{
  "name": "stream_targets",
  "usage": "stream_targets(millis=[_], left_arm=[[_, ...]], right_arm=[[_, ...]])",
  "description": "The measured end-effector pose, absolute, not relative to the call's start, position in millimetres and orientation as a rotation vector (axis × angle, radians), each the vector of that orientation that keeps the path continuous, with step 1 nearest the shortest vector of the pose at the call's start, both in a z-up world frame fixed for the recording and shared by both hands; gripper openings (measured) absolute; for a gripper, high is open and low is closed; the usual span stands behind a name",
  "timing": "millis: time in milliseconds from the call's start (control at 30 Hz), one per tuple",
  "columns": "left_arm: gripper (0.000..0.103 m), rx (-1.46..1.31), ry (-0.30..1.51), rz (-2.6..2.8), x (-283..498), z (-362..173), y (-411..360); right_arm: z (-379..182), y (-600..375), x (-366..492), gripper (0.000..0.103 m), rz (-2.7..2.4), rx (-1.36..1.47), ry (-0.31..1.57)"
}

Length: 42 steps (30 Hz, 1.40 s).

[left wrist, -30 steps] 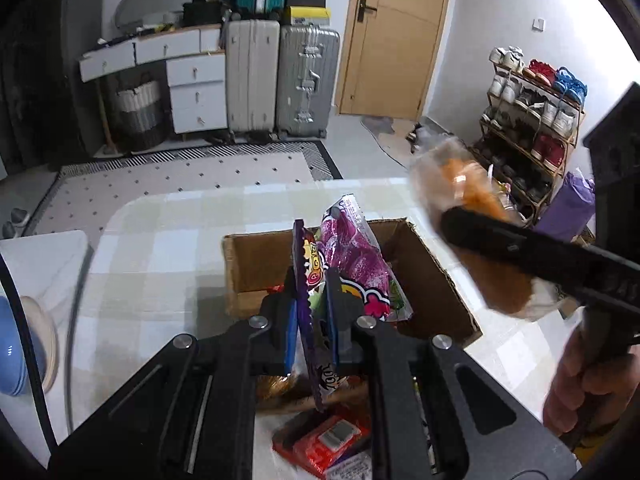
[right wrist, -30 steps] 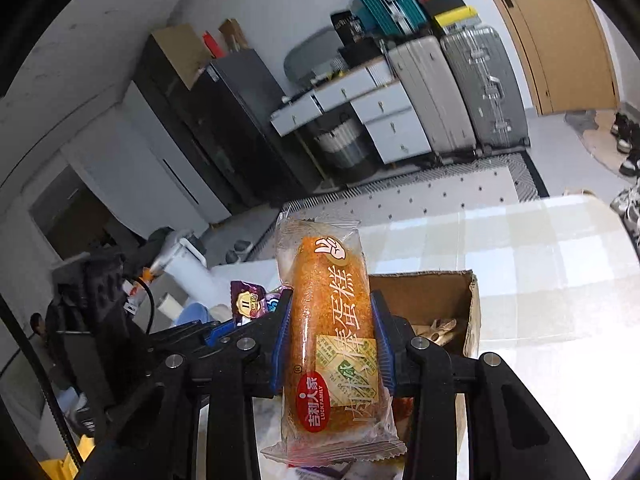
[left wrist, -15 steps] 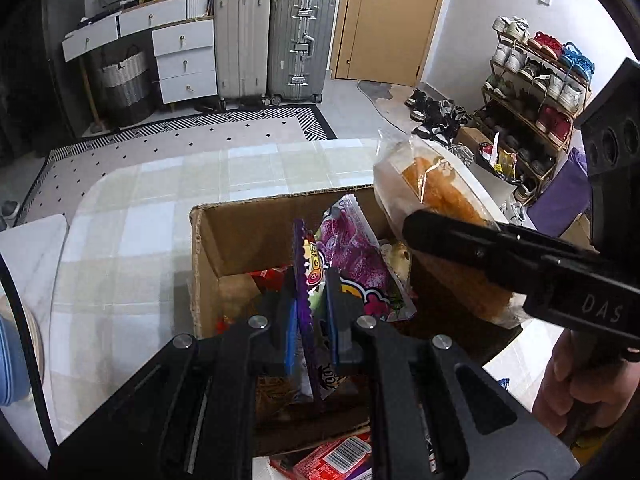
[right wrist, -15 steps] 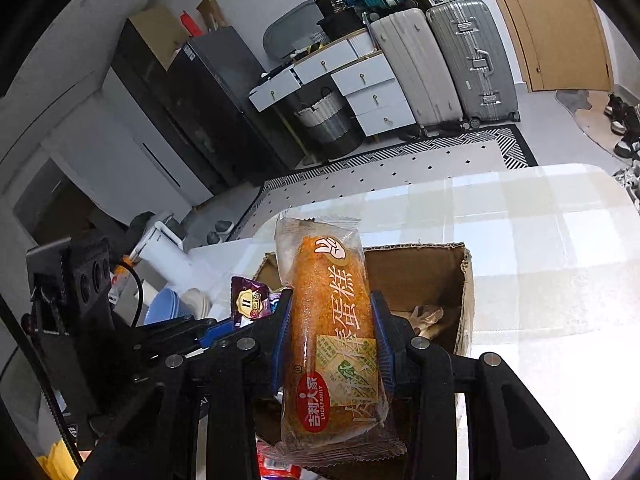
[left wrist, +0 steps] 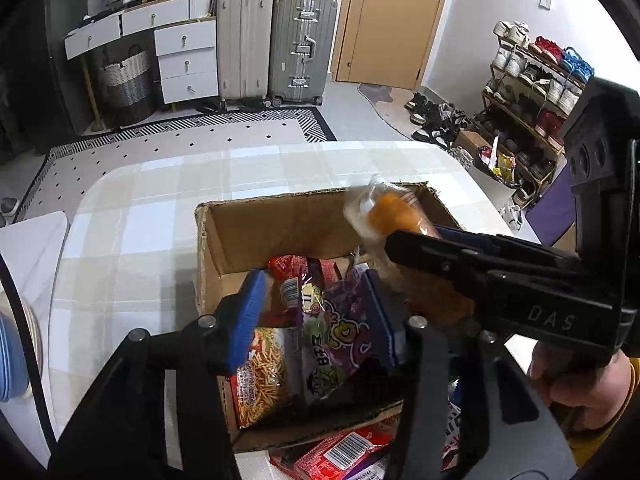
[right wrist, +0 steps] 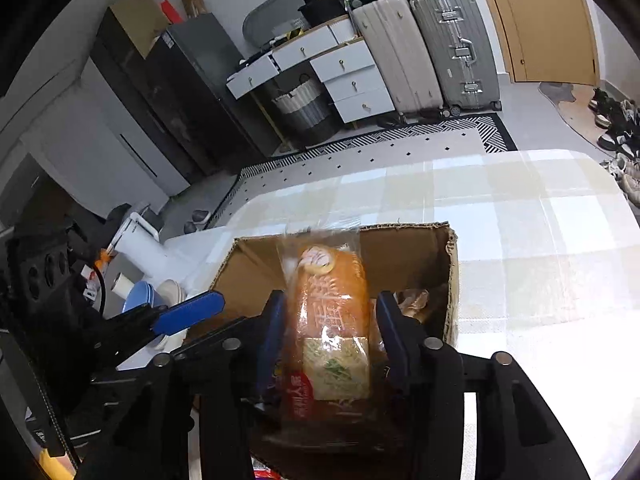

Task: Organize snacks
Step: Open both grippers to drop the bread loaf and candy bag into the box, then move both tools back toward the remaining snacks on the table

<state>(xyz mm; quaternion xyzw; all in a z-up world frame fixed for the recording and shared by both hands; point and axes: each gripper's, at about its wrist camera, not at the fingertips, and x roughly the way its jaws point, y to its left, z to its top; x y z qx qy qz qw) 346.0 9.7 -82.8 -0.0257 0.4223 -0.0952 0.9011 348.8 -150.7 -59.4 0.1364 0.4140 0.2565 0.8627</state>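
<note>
From the left wrist, the left tool point(left wrist: 314, 314) hangs over the open box point(left wrist: 280, 224), its jaws opening. The purple packet point(left wrist: 340, 340) sits between the blue pads point(left wrist: 248, 316), leaning toward the right one; the left pad stands clear of it, so the grip looks released. Under it lie a packet of sticks point(left wrist: 262, 376) and a red packet point(left wrist: 296, 268), already inside the box. Another red pack point(left wrist: 340, 448) lies on the tabletop point(left wrist: 132, 216) at the box's near side. The right tool point(left wrist: 404, 234) reaches in from the right over the box's far corner, a hand point(left wrist: 580, 376) behind it, with the cake point(left wrist: 390, 214) blurred at its tip.

From the right wrist, the right tool's jaws are opening too. The cake, in clear wrap, stands upright between the pads, with a gap showing at each side, so it seems freed above the box.

Both packs look light, soft and crinkly, their film slippery. The cake would crush under a hard squeeze; it is best held across its middle, the packet flat across its faces.

The tabletop is pale, checked and glossy. Beyond it are a patterned rug point(left wrist: 172, 148), suitcases point(left wrist: 276, 44), drawers point(left wrist: 184, 60), a door point(left wrist: 392, 20) and a shoe rack point(left wrist: 536, 92).
</note>
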Motion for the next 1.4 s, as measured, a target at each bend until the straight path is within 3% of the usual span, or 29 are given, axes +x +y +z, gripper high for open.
stream_targets(millis=[467, 1000, 1133, 1233, 1400], left_arm=[[0.073, -0.034, 0.814, -0.204, 301.8, -55.0, 7.8], [0.075, -0.036, 0.816, -0.184, 257.2, -29.9, 16.4], [0.075, -0.038, 0.822, -0.18, 255.9, -24.8, 16.7], [0.075, -0.049, 0.817, -0.175, 251.4, -21.4, 18.4], [0.075, -0.059, 0.794, -0.162, 232.6, -5.2, 18.5]], right_arm=[[-43.6, -165.5, 326.8, 0.053, 0.522, 0.279, 0.805], [-59.9, -135.8, 327.4, 0.053, 0.471, 0.061, 0.926], [-45.8, -145.4, 317.3, 0.054, 0.487, 0.089, 0.874], [-28.8, -157.4, 303.8, 0.064, 0.521, 0.147, 0.816], [0.0, -170.1, 269.3, 0.065, 0.555, 0.165, 0.715]])
